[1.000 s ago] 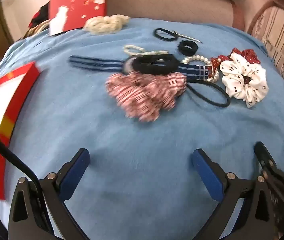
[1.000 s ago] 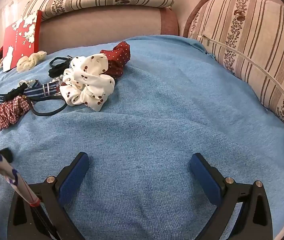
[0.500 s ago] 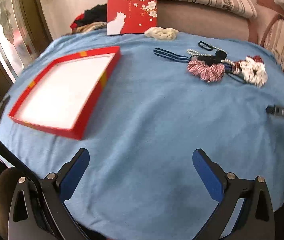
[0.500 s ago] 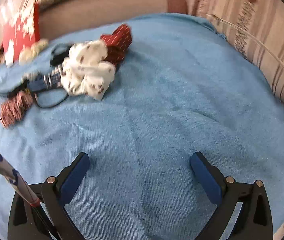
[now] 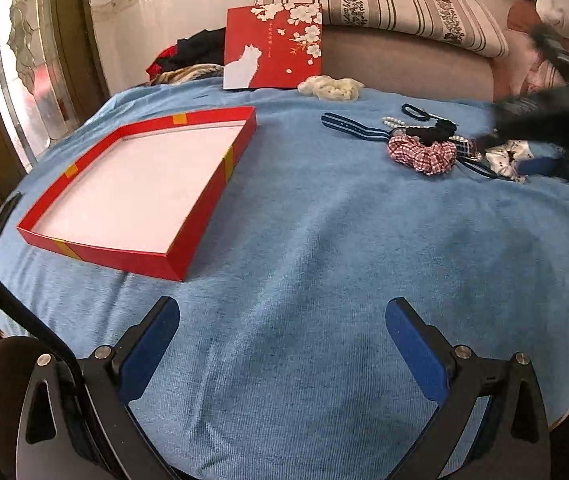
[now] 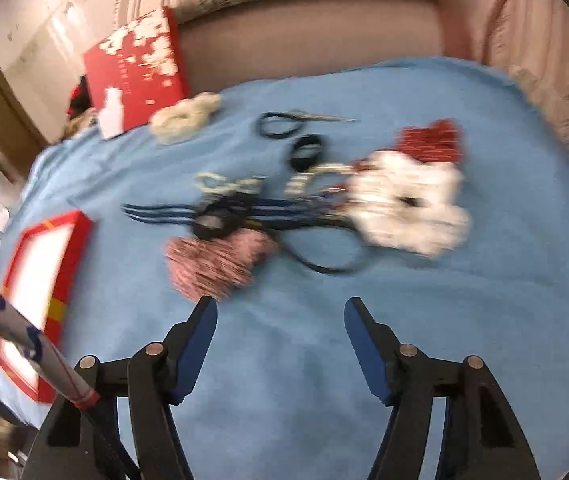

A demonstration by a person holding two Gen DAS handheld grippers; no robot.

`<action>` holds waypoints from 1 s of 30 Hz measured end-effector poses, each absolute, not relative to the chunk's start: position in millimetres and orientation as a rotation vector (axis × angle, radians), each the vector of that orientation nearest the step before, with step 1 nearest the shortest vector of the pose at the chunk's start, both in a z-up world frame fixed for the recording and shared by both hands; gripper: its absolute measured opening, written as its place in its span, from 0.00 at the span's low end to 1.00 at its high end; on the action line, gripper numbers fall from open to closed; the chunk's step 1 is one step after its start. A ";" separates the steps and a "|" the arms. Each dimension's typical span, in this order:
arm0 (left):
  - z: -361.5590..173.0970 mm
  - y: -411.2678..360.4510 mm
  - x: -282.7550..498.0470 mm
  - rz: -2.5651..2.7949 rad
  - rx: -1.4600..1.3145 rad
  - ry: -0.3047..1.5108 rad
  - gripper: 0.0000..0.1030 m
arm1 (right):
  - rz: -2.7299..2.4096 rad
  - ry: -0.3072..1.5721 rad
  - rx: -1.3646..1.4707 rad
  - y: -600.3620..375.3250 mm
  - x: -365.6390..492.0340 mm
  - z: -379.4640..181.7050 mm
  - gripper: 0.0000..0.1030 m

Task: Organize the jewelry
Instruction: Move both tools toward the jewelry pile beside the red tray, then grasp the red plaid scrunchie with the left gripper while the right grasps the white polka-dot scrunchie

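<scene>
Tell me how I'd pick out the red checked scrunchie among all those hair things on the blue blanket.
Start at the open red box on the blue blanket, then look right to the heap of hair accessories. The red checked scrunchie lies at the heap's near edge, just in front of a navy striped strap. It alone has a red-and-white gingham pattern; its white neighbour is dotted.

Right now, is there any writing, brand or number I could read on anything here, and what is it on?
No text is readable in either view.
red lid with white blossoms and a cat shape, propped against the sofa: a short column of tiny characters, too small to read.
red box on the blue cloth: only plain yellow bands, no writing.
Right wrist view: too blurred to read anything.
</scene>
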State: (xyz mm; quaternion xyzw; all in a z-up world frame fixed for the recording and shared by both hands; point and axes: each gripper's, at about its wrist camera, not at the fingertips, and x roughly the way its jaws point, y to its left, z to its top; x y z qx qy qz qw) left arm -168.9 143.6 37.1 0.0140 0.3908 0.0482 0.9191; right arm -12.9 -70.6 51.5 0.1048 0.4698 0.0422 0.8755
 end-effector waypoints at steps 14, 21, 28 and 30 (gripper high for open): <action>46.9 167.8 -166.2 0.117 -0.103 0.817 1.00 | 0.269 1.167 0.317 -30.9 -18.7 22.8 0.04; 57.9 158.9 -170.4 0.107 -0.054 0.804 1.00 | 0.300 1.125 0.236 -31.0 -75.2 32.0 0.43; 86.7 158.3 -145.2 0.017 -0.086 0.796 1.00 | 0.187 0.976 0.261 -80.7 -78.6 60.8 0.70; 91.0 153.8 -123.8 -0.045 -0.110 0.833 1.00 | 0.139 0.959 0.263 -100.4 -79.7 61.8 0.70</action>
